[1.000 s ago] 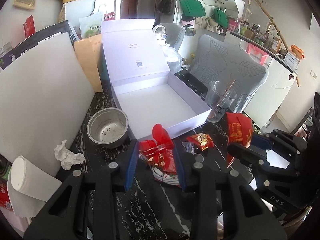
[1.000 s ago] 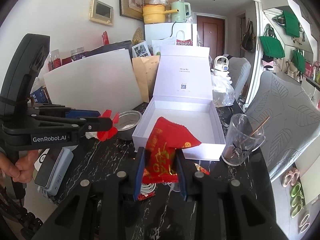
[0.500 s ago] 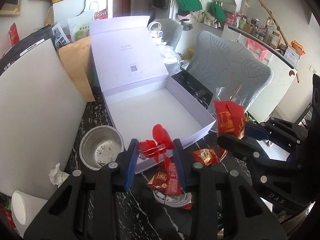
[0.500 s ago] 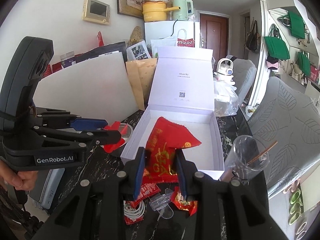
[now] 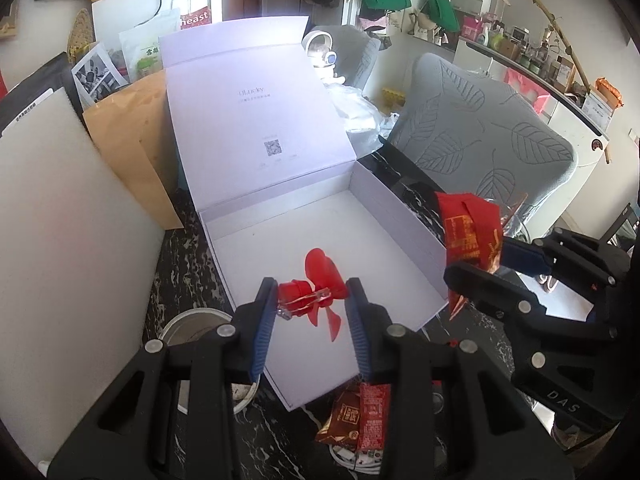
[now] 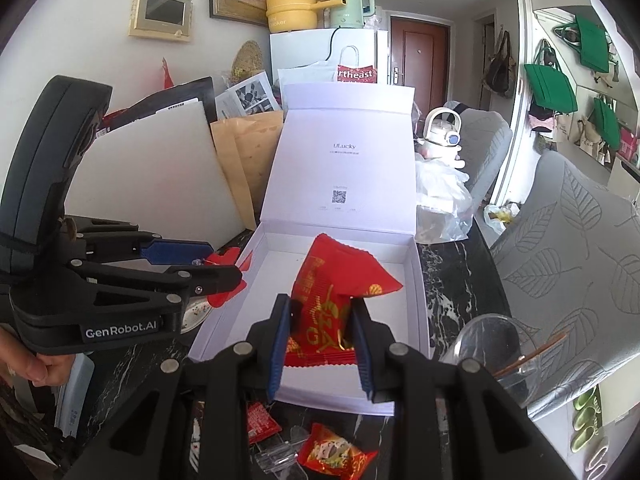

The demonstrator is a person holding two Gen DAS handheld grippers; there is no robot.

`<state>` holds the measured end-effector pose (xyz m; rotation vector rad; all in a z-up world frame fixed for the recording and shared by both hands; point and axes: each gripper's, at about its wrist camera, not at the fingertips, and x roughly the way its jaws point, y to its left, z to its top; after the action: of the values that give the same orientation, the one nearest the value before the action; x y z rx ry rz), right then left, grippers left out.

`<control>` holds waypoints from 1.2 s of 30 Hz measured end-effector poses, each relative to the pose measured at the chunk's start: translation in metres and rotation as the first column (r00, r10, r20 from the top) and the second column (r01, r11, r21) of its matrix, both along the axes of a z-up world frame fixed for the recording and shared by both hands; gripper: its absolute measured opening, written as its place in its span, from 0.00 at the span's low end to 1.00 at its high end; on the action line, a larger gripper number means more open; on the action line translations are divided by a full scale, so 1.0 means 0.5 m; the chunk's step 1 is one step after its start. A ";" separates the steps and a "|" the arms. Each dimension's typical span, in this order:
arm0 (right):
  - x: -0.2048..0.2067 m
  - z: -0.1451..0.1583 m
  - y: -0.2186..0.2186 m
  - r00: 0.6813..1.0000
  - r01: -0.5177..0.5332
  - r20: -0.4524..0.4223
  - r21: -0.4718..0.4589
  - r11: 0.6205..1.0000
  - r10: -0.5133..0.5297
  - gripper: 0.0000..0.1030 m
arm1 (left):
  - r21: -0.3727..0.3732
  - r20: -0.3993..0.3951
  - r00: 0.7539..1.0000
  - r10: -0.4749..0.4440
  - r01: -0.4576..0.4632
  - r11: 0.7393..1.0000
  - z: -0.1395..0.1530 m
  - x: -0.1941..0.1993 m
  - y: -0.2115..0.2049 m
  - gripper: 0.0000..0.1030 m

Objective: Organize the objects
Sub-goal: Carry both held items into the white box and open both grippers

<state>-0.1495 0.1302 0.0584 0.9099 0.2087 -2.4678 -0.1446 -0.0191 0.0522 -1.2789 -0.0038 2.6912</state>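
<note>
Left gripper (image 5: 312,304): pinching a small red fan (image 5: 320,280) between its blue pads, hovering above the near part of the white box (image 5: 384,216).
Red fan: sitting crosswise between the left fingertips, blades fanning forward and down past them; possibly on a clear clip body, hard to tell through the glare.
Right gripper (image 6: 322,334): clamping a red snack packet (image 6: 332,280), packet standing up out of the jaws and leaning forward over the box interior.
White box: lying straight ahead of both tools, lid (image 6: 344,160) propped upright at the far side, floor bare.
Loose packets (image 6: 336,450): resting on the dark marble table (image 6: 452,272) just under the right gripper, in front of the box's near wall.
Metal bowl (image 5: 188,320): peeking out below and left of the left gripper, beside the box.
Clear cup (image 6: 488,352): standing to the right of the right gripper, with a thin stick inside.
</note>
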 end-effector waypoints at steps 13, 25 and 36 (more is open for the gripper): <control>-0.127 -0.028 -0.035 1.000 0.026 0.009 0.045 0.999 -0.026 0.29 | -0.028 0.045 0.998 0.038 -0.037 0.999 -0.050 -0.137 -0.023 0.32; -0.219 -0.066 -0.065 0.998 0.039 0.042 0.069 0.997 -0.041 0.29 | -0.053 0.080 0.996 0.049 -0.045 0.998 -0.092 -0.227 -0.037 0.32; -0.284 -0.127 -0.073 0.993 0.068 0.093 0.099 0.993 -0.078 0.29 | -0.071 0.115 0.993 0.035 -0.027 0.997 -0.139 -0.275 -0.029 0.32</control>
<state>-0.2912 0.0940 -0.0049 1.0929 0.2671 -2.4911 -0.2819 -0.0333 -0.0172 -1.4660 0.0570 2.6605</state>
